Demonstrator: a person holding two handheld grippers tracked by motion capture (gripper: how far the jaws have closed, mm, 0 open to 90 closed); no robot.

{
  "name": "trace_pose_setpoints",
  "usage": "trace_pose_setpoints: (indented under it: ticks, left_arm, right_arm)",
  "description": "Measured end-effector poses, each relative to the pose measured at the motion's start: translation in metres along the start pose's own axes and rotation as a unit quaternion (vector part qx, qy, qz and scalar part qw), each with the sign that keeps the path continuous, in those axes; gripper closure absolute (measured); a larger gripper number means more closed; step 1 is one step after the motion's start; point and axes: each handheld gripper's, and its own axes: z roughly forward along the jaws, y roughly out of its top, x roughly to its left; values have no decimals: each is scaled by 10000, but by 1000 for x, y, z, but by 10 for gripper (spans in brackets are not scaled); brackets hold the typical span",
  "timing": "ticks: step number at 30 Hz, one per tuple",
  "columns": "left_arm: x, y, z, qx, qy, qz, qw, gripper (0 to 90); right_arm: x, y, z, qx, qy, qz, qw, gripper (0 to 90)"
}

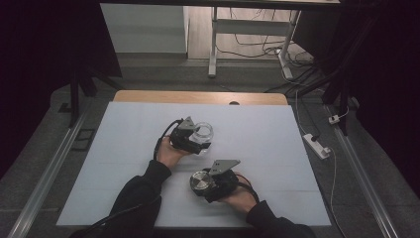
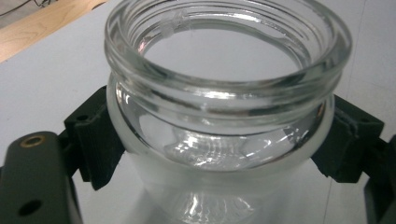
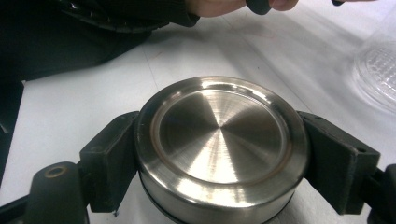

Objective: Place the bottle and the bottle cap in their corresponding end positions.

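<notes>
Right tool clamps metal lid nr tabletop's near edge; left tool grips glass jar at centre, well apart.

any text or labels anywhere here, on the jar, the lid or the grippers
None can be read.
Glass jar: clear glass, no label or print.
Metal lid: plain brushed steel, no marking.
Left hand-held gripper and right hand-held gripper: black parts and grey plates bear no legible lettering.

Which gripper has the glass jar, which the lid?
The left gripper clamps the open clear glass jar below its threaded neck. The right gripper clamps the round steel lid, apart from the jar.
</notes>
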Motion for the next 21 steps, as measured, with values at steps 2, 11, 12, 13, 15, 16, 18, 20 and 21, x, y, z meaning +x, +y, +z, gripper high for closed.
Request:
trace_pose_setpoints:
  ticks: [2, 11, 12, 13, 15, 16, 18, 20, 21]
  left_arm:
    - [0, 0, 0, 16, -11, 5, 10000, 154]
    - [0, -2, 1, 61, -22, 37, 10000, 153]
    - [0, -2, 0, 73, -24, 48, 10000, 153]
    - [0, -2, 0, 76, -25, 46, 10000, 153]
    - [0, -3, 0, 82, -27, 32, 10000, 152]
    - [0, -3, 0, 93, -30, 42, 9999, 152]
    - [0, -3, -1, 107, -36, 62, 9999, 152]
    - [0, -4, -1, 125, -43, 66, 9999, 151]
    - [1, -4, -1, 133, -60, 50, 9999, 151]
  right_arm:
    - [0, 0, 0, 21, -5, -3, 10000, 181]
    - [-1, -1, 4, 198, -61, 56, 9998, 180]
    - [-1, -1, 5, 262, -80, 76, 9996, 180]
    - [-1, -1, 5, 262, -80, 76, 9996, 180]
    - [-1, -1, 5, 282, -90, 74, 9995, 180]
    - [-1, -1, 6, 335, -87, 87, 9994, 179]
    - [-1, -1, 6, 363, -83, 82, 9993, 179]
    - [-1, -1, 7, 411, -73, 87, 9991, 178]
    - [-1, -1, 7, 438, -78, 105, 9990, 178]
